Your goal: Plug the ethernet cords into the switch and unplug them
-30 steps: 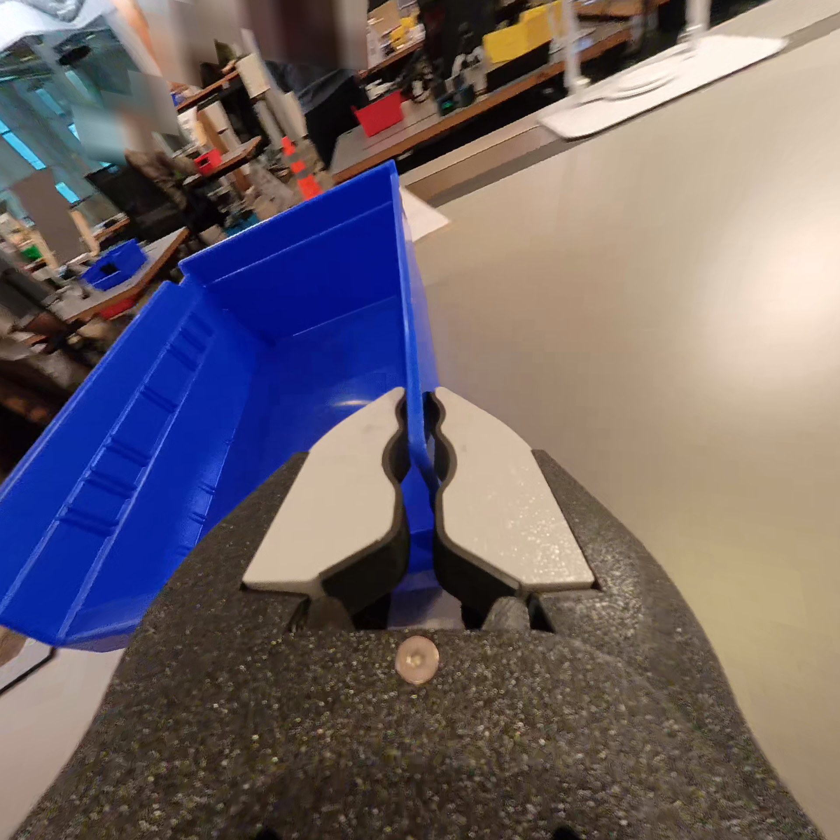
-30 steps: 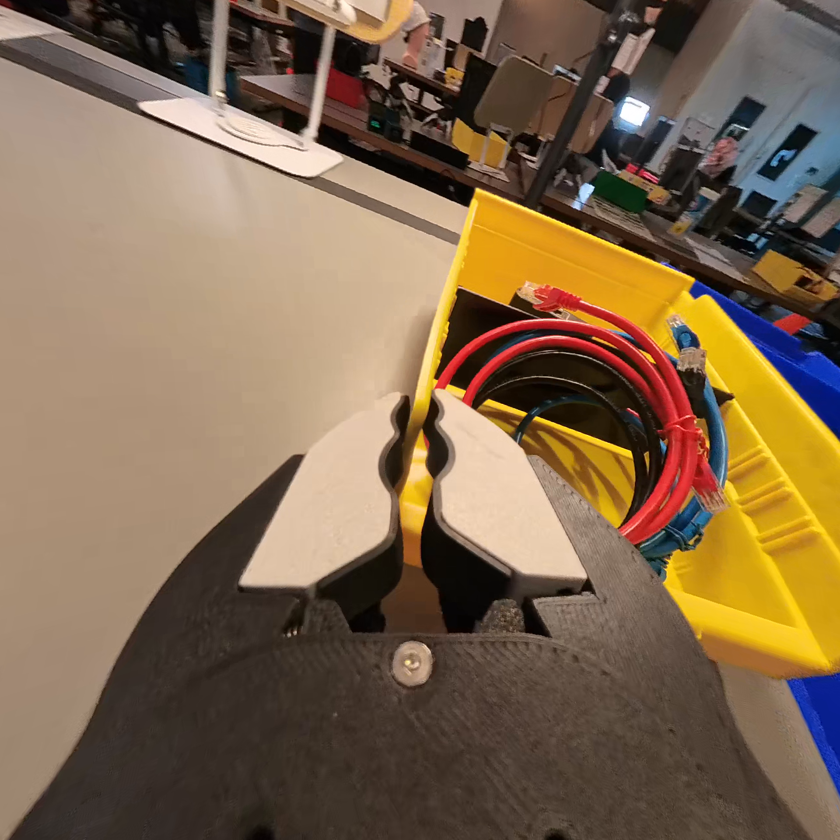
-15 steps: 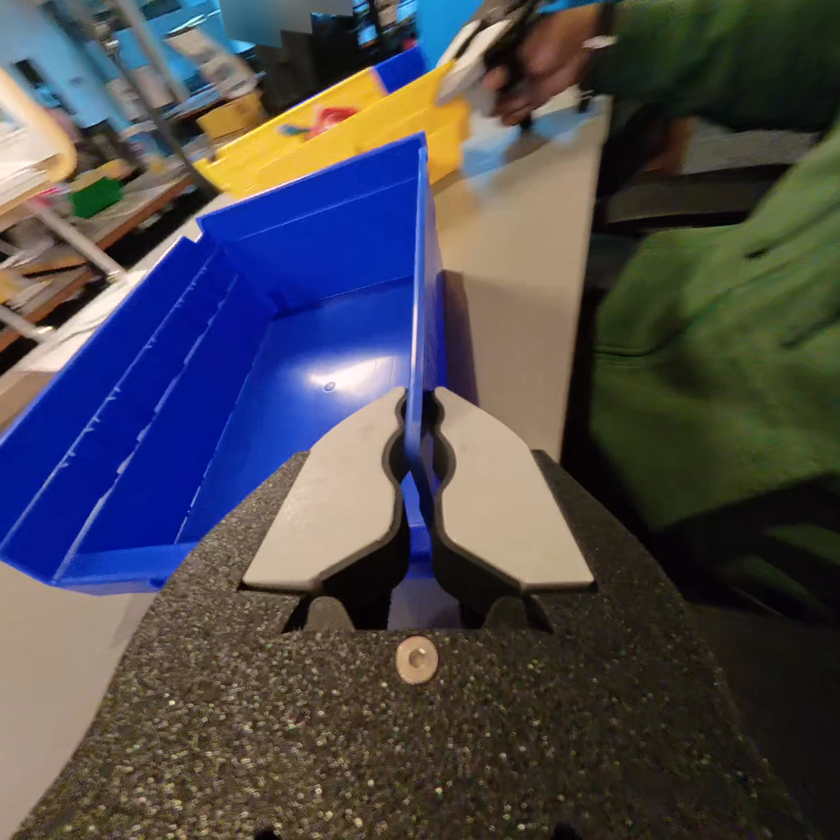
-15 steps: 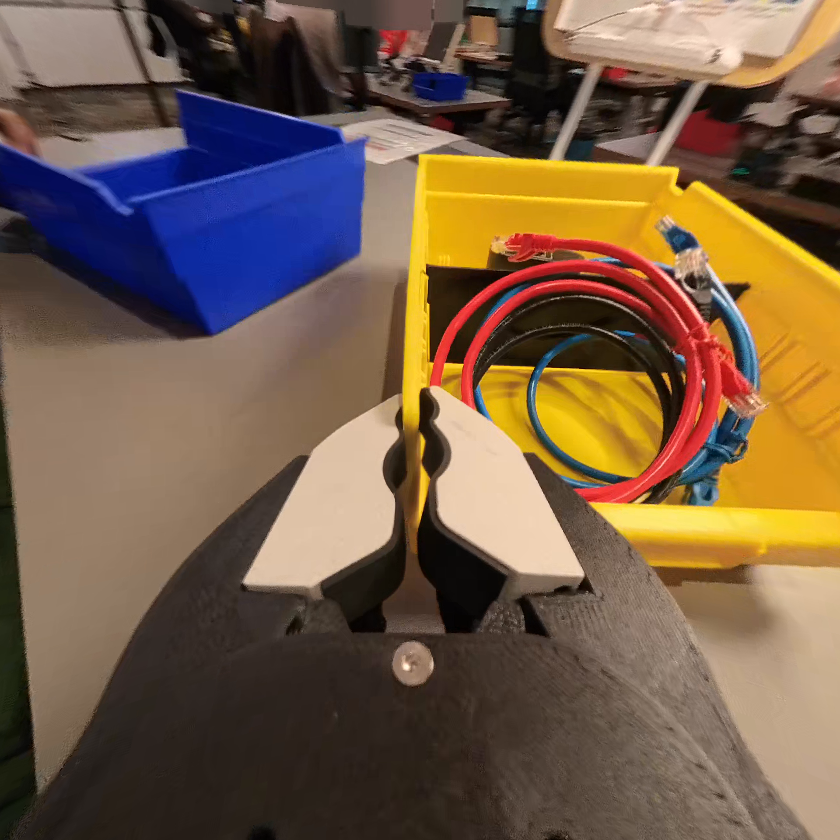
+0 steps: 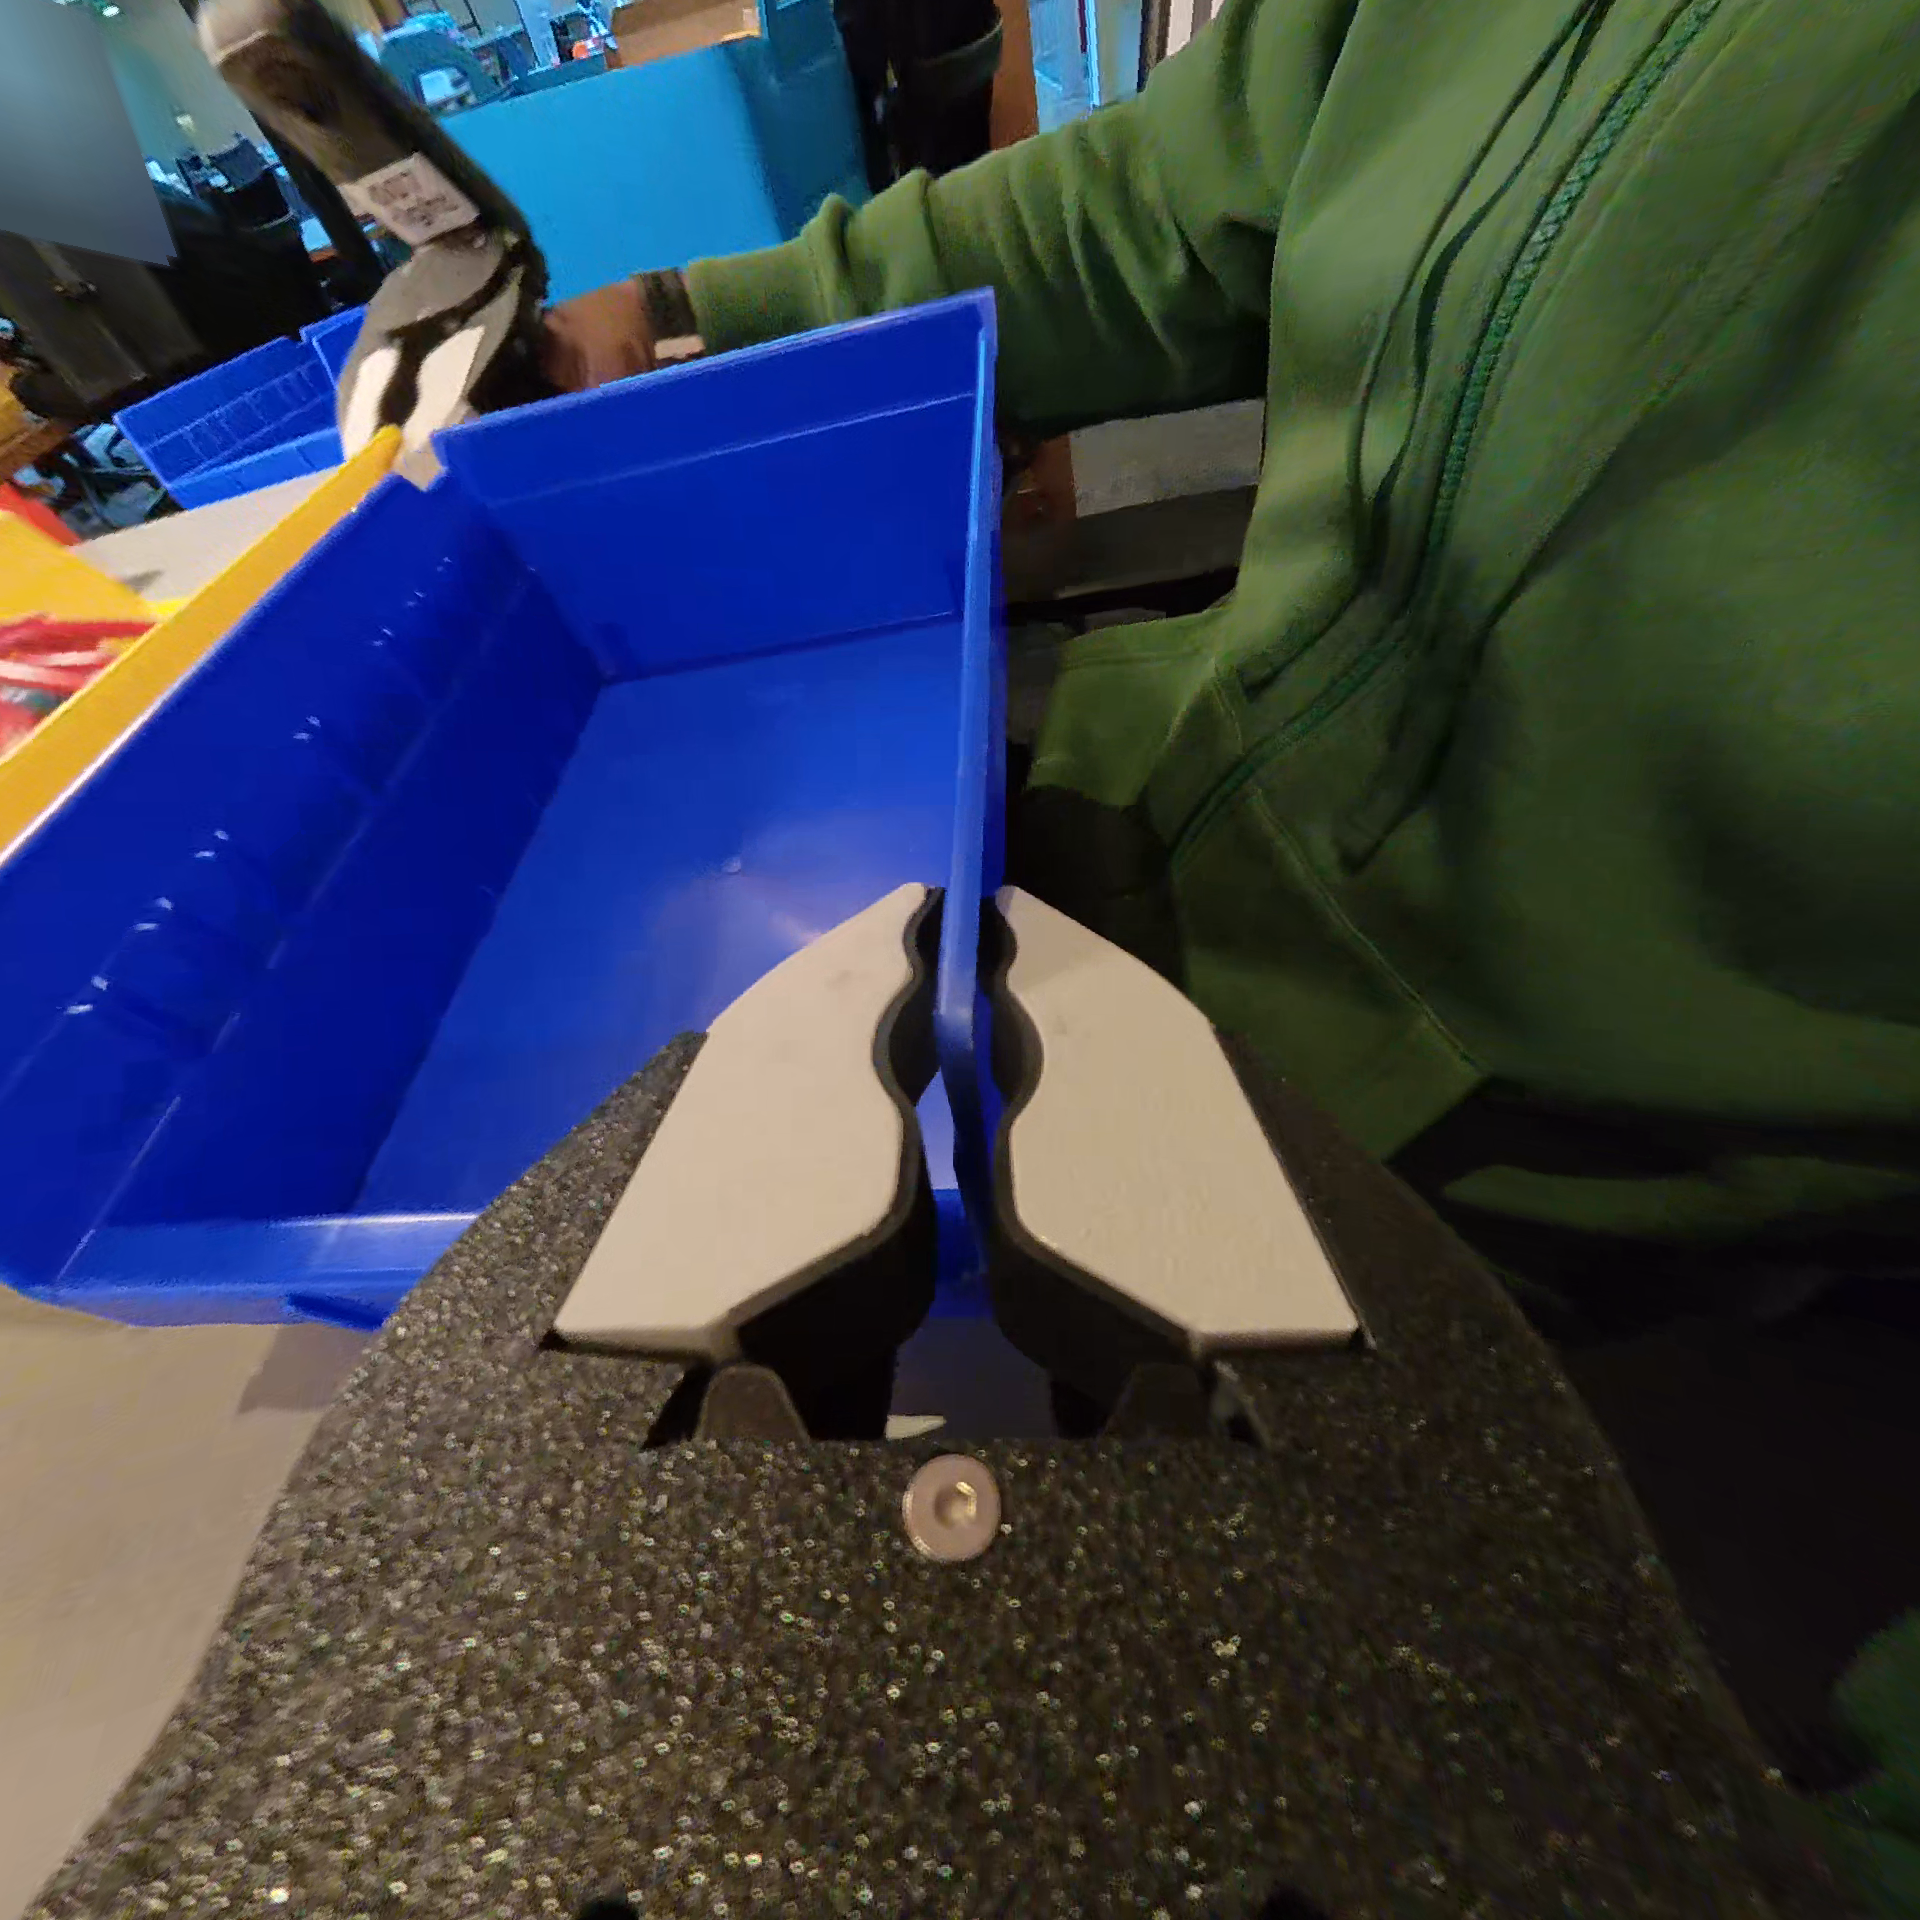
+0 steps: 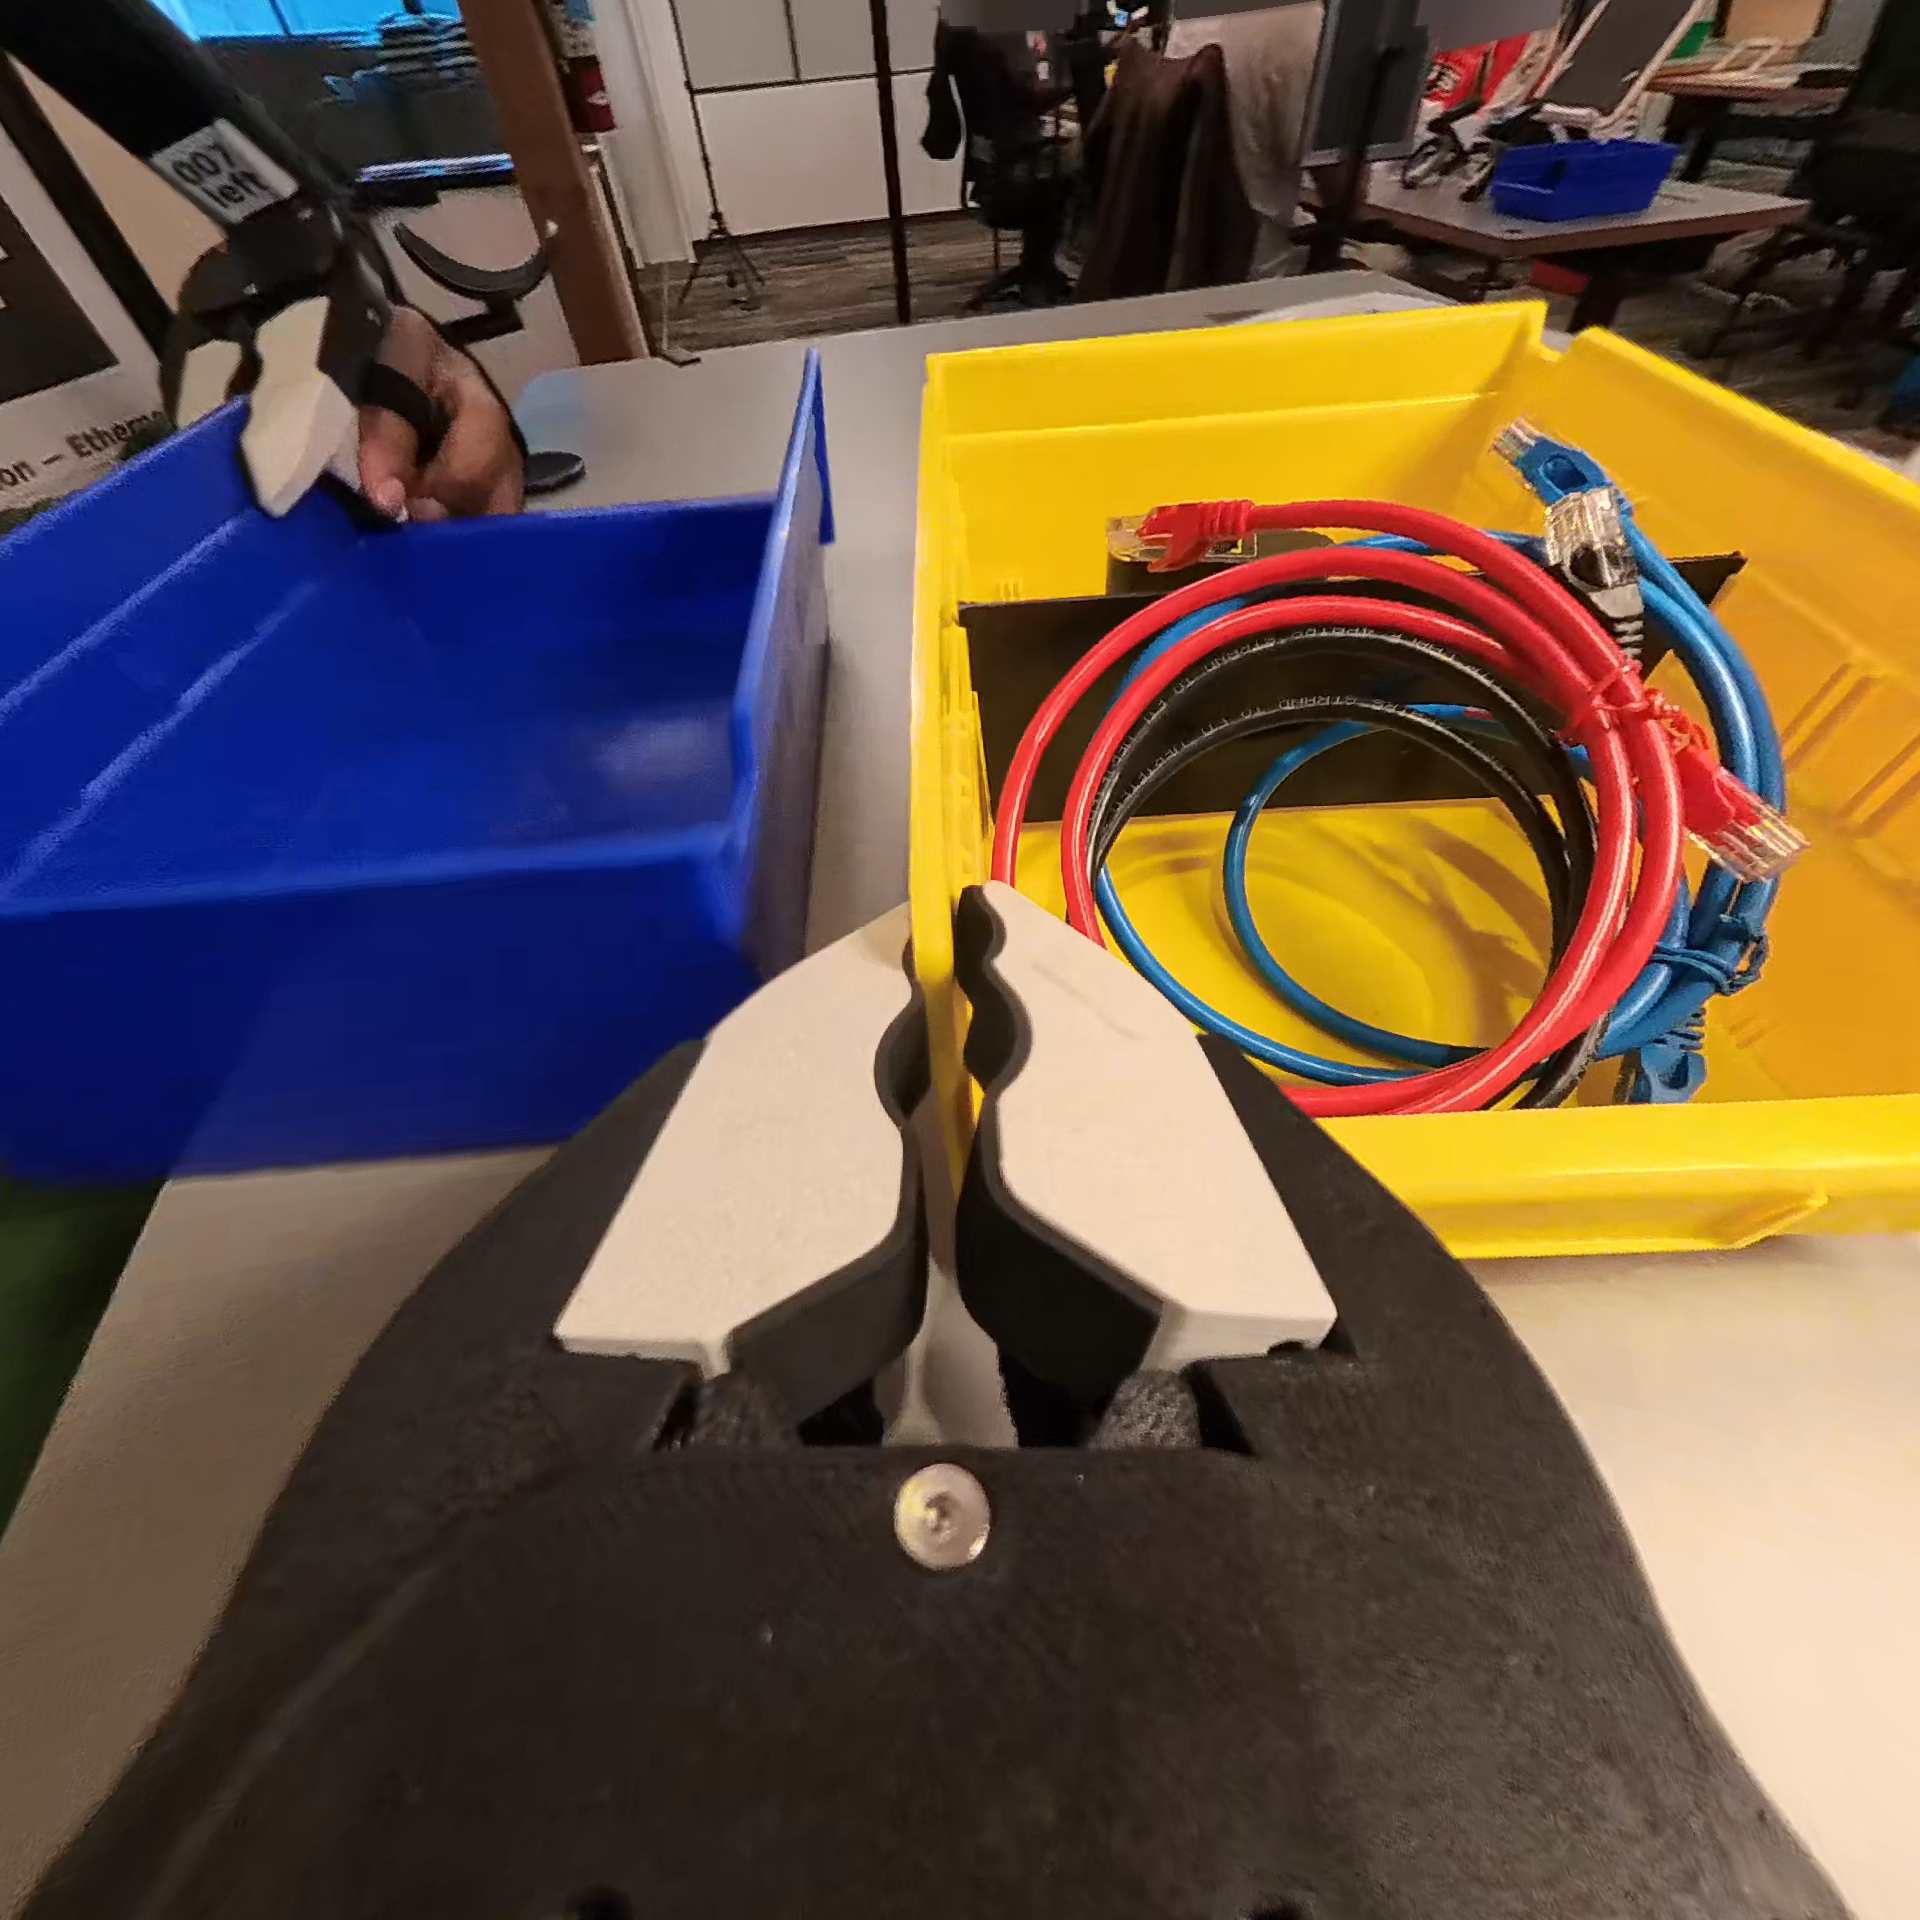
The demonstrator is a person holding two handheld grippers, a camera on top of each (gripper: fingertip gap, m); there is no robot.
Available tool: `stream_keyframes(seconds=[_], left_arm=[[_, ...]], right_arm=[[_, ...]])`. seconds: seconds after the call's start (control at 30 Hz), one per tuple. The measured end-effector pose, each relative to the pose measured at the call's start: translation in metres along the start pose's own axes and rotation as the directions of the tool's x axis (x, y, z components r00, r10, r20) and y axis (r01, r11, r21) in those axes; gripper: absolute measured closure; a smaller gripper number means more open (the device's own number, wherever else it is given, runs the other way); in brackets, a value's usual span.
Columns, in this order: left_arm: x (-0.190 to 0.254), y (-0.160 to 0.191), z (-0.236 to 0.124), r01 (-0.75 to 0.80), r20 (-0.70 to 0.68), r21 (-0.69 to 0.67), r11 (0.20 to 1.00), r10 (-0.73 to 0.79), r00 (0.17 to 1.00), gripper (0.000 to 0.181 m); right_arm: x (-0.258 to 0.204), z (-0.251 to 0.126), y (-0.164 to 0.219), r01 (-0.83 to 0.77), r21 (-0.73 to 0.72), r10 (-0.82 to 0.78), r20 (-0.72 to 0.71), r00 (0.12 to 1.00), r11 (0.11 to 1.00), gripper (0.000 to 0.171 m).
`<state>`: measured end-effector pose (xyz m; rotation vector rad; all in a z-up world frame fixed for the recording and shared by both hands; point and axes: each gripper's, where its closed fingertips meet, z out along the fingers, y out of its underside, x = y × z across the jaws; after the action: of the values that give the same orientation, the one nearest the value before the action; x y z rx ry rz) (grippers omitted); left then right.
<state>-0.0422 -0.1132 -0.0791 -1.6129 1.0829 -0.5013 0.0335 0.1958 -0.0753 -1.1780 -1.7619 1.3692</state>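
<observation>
In the left wrist view, the left gripper stays clamped on the thin right side wall of the empty blue plastic bin, which fills the centre and left of the frame; over the last second the background has swung from open grey tabletop to the person's green zip jacket at right, so the bin has been carried round toward the body. A yellow plastic bin edge now shows at left, with the right gripper at upper left. In the right wrist view, the right gripper is likewise pinched on the yellow bin's left wall, and the blue bin now sits just beside it at left, nearer than half a second ago. The coiled red, blue and black ethernet cords lie inside the yellow bin at centre right, over a black flat box, probably the switch. This looks like setup: no cord is plugged yet.
</observation>
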Motion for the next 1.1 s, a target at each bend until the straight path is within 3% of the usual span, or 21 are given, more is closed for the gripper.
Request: stream_keyframes(seconds=[0.27, 0.43, 0.57, 0.67, 0.8, 0.9, 1.0, 1.07, 1.1], left_arm=[[0.0, -0.01, 0.025, -0.043, 0.02, 0.023, 0.999, 0.042, 0.999, 0.175], [-0.002, -0.014, 0.037, -0.066, 0.043, 0.035, 0.997, 0.065, 0.997, 0.175], [0.0, -0.019, 0.046, -0.083, 0.027, 0.058, 0.995, 0.082, 0.996, 0.175], [0.001, -0.024, 0.05, -0.069, 0.006, 0.11, 0.992, 0.069, 0.998, 0.175], [0.002, -0.028, 0.042, -0.015, 0.024, 0.115, 0.993, 0.012, 1.0, 0.141], [-0.004, -0.047, 0.018, 0.009, 0.093, 0.188, 0.982, -0.027, 0.995, 0.128], [-0.052, -0.067, -0.015, 0.101, 0.274, 0.27, 0.957, -0.177, 0.945, 0.12], [-0.115, -0.061, -0.041, 0.237, 0.466, 0.3, 0.924, -0.358, 0.809, 0.114], [-0.149, -0.048, -0.057, 0.337, 0.558, 0.327, 0.883, -0.468, 0.685, 0.114]], right_arm=[[0.005, 0.076, -0.022, -0.024, -0.005, 0.024, 0.103, 0.994, 1.0, 0.168], [0.01, 0.086, -0.03, 0.062, 0.016, -0.063, 0.073, 0.995, 0.998, 0.166], [0.027, 0.042, -0.049, 0.051, 0.147, -0.045, -0.041, 0.998, 0.988, 0.149], [0.059, -0.012, -0.049, 0.059, 0.173, -0.012, -0.262, 0.965, 0.983, 0.148], [0.072, -0.099, -0.034, -0.103, 0.229, 0.21, -0.517, 0.83, 0.968, 0.145], [0.021, -0.131, -0.013, -0.25, 0.236, 0.34, -0.532, 0.775, 0.939, 0.134], [-0.051, -0.135, -0.01, -0.313, 0.258, 0.401, -0.46, 0.793, 0.914, 0.121], [-0.093, -0.129, -0.017, -0.328, 0.296, 0.428, -0.402, 0.809, 0.897, 0.113], [-0.111, -0.124, -0.019, -0.331, 0.298, 0.43, -0.385, 0.816, 0.895, 0.109]])
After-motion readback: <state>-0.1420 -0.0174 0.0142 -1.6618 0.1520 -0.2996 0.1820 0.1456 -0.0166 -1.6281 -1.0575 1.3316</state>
